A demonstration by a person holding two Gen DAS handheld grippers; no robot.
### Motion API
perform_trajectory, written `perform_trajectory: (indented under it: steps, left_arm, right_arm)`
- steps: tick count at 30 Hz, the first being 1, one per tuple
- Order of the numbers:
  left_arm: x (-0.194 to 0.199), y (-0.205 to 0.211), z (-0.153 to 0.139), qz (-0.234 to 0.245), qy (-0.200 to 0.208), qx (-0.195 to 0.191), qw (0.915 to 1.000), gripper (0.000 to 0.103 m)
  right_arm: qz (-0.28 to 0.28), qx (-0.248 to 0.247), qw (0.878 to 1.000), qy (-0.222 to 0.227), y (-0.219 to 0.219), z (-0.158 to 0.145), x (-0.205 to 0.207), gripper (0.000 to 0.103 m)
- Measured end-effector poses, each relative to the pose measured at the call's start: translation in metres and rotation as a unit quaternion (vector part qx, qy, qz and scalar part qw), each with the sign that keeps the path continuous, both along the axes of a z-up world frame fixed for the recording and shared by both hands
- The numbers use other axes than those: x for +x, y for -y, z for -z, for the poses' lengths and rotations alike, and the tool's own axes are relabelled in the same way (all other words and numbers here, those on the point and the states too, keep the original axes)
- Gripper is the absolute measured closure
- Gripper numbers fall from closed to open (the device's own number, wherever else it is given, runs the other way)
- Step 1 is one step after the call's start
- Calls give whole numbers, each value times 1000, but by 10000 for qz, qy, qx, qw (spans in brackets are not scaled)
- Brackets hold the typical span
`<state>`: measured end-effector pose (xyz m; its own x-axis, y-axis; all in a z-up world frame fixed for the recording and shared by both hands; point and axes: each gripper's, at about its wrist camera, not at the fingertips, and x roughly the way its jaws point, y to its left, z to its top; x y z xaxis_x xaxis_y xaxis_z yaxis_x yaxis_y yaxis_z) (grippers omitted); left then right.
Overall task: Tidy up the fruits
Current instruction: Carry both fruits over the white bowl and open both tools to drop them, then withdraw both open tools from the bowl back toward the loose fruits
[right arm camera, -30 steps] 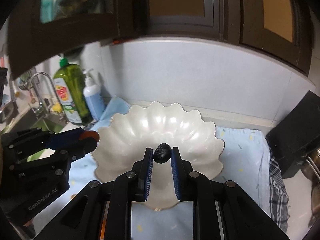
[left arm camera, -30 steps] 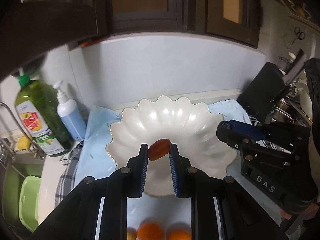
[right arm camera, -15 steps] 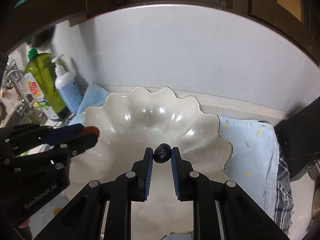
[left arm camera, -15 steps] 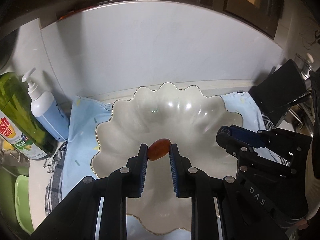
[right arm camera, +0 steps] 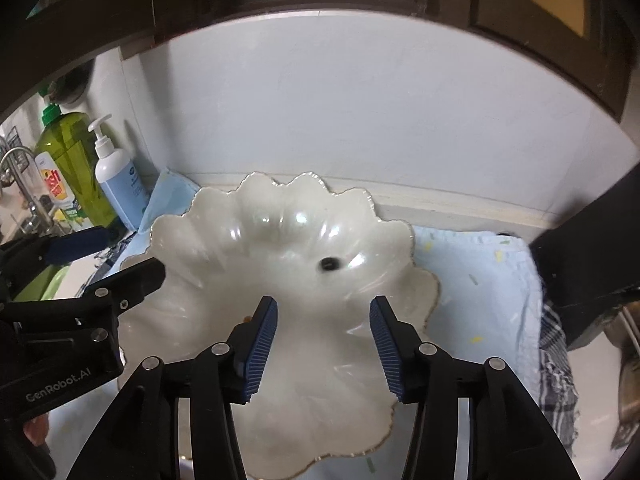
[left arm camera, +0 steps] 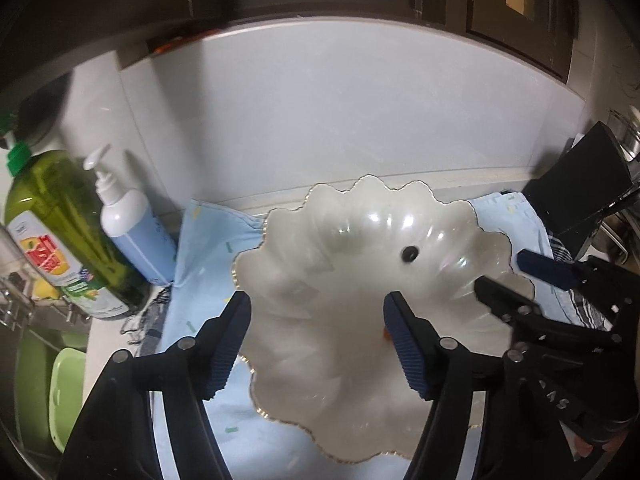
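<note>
1. The small dark fruit [right arm camera: 330, 264] lies loose in the scalloped white bowl [right arm camera: 224, 216], toward its back right, ahead of both tools and touching neither; it looks roundish, with no clear long axis.
2. A sliver of orange-red [left arm camera: 385, 333] shows behind the left gripper's right finger, probably the reddish fruit, mostly hidden.
3. The right gripper [right arm camera: 323, 330] is spread wide and empty, nearer the dark fruit.
4. The left gripper [left arm camera: 318, 330] is likewise spread and empty.

Your left gripper [left arm camera: 316, 334] has its jaws spread wide, nothing between the blue ribbed pads [left arm camera: 406, 354]. Your right gripper [right arm camera: 323, 342] is spread wide as well, its pads bare. The two sit side by side, each showing at the edge of the other's view, both angled forward and down.
</note>
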<state>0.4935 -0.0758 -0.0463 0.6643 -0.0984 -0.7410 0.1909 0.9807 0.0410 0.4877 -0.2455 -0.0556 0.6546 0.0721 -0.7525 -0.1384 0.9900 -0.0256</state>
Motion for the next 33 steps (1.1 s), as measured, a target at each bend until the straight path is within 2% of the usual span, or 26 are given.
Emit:
perform_trajectory:
  steps: [11, 15, 23, 26, 30, 33]
  left_arm:
    - [-70, -12, -32, 66, 611, -69, 9981, 27]
    - [-100, -18, -47, 85, 866, -125, 9961, 21]
    - [-154, -37, -67, 13, 1224, -199, 9923, 19]
    - [-175, -45, -74, -136, 1477, -114, 9889, 18]
    - [-195, -54, -79, -251, 1624, -137, 9863, 18]
    - [-210, -60, -80, -297, 1658, -208, 9855, 18]
  right_arm:
    - [-106, 81, 9983, 562, -8, -32, -65, 54]
    - [-173, 201, 9966, 784, -12, -46, -93, 54]
    - [-212, 291, 9903, 1343, -20, -73, -151, 53]
    - [-148, 259, 9879, 1523, -24, -77, -171, 46]
    - [-146, 159, 9842, 1759, -30, -81, -196, 46]
    - [-135, 260, 9837, 1775, -30, -82, -210, 46]
